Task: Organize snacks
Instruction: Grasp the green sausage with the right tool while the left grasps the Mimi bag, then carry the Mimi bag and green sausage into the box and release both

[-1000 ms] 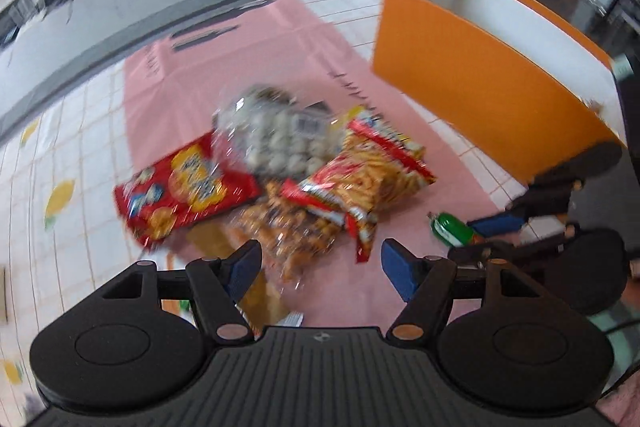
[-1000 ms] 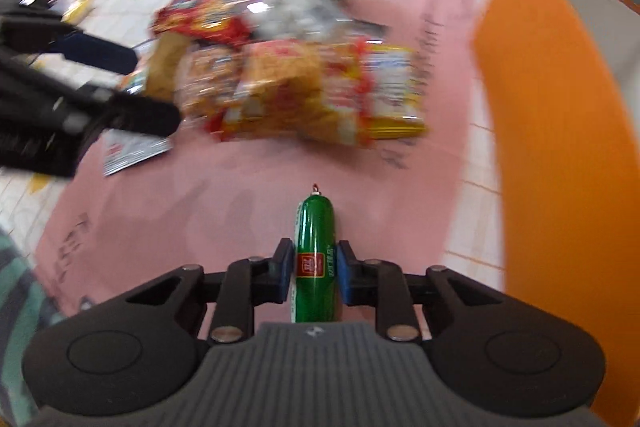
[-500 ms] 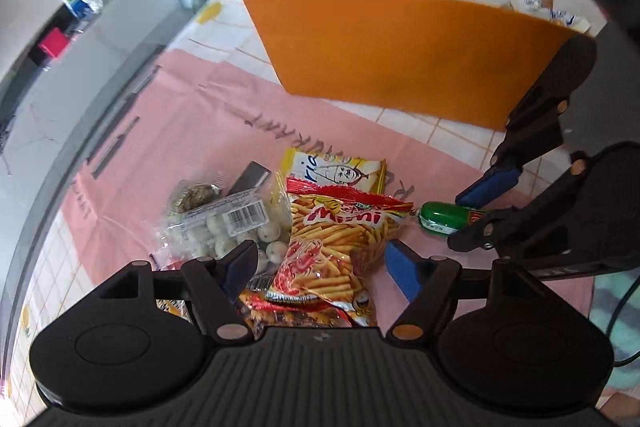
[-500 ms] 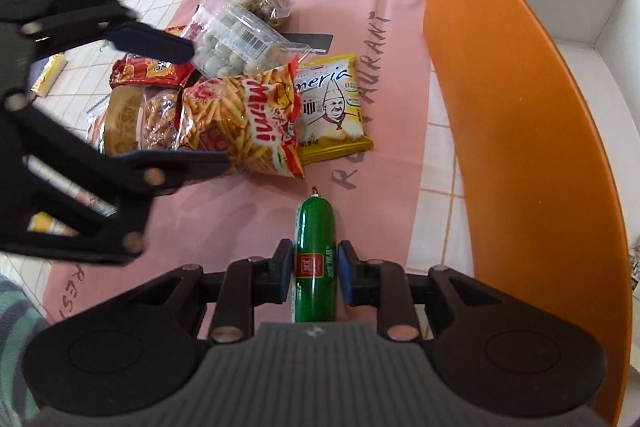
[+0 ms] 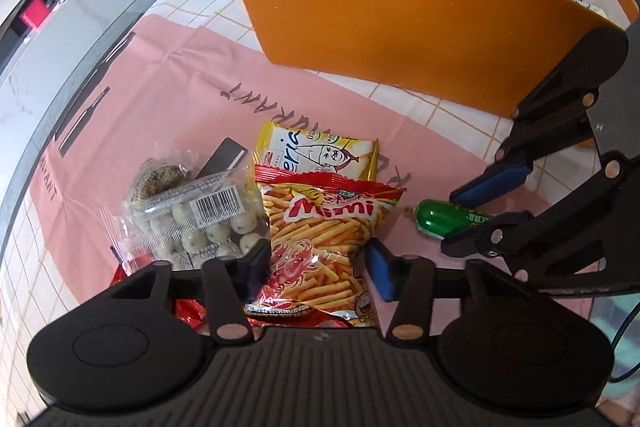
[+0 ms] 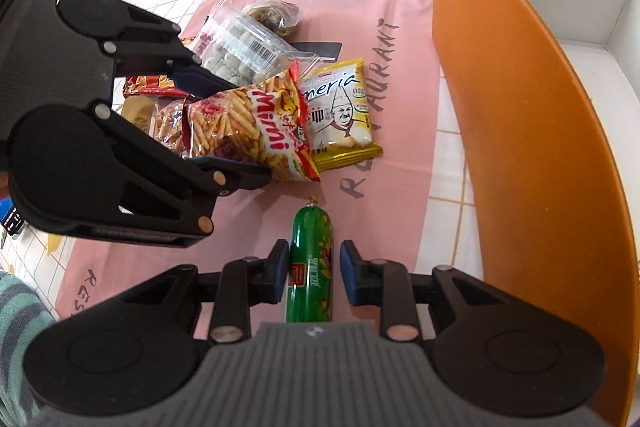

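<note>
Task looking barely begun. Orange box [image 5: 400,27] is sitting at the far edge of the pink mat [image 5: 160,87]; a bit of wrapper is peeking over its far corner in the left view, so maybe one or two items are already in (too little showing to be sure). Rest of the snacks are lying in a heap on the mat, well apart from the box: Mimi bag [image 5: 324,239], yellow pack [image 5: 320,151] partly under it, clear tray of white balls [image 5: 204,223], a small brownish packet [image 6: 272,15] behind that, red bags underneath.

L gripper [image 5: 316,259] is hovering low over the heap, fingers spread wide, straddling the Mimi bag's lower half; pads aren't pressing it, nothing held.

R gripper [image 6: 314,271] is sitting around the green sausage [image 6: 312,267], which is lying on the mat pointing at the heap. Fingers are part open; left pad is touching or nearly touching, a clear gap is showing on the right side. Not clamping it.
</note>
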The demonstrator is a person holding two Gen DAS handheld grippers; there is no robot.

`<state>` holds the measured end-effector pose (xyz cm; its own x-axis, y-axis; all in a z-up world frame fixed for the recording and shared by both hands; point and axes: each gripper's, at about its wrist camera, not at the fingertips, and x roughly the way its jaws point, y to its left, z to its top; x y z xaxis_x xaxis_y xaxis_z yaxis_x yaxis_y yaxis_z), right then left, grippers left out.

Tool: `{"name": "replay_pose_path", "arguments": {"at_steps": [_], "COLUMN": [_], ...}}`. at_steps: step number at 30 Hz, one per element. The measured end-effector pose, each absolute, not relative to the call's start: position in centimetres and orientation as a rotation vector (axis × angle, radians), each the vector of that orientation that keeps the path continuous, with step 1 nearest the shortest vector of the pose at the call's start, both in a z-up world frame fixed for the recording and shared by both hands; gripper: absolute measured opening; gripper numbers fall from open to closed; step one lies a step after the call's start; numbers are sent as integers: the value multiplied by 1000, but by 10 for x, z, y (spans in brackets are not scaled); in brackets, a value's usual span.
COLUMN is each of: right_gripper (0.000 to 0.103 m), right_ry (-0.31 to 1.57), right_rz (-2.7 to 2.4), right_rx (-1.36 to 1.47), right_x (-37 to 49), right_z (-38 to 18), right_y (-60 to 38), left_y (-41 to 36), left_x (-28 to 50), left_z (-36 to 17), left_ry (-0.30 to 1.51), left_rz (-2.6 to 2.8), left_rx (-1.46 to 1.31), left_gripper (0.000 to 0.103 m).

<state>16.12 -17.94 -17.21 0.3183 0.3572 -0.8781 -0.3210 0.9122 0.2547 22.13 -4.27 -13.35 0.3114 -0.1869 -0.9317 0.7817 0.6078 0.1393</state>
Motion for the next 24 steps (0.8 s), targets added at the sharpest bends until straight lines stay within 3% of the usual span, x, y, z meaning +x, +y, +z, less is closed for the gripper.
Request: {"name": "replay_pose_path", "arguments": {"at_steps": [7,24], "right_gripper": [19,19], "right_ry": [1158,1073], "right_rz": [446,480], "right_rx": [31,4], "right_x": [160,134], "right_z": [-171,-112], "right_y": [-177,-191], "left_y": [-42,-38], "left_x": [214,167], "left_z": [-124,-60], "left_ry": [1102,1097], "left_rz": [-603,-457], "left_rx": [571,274], "left_gripper": [41,41]}}
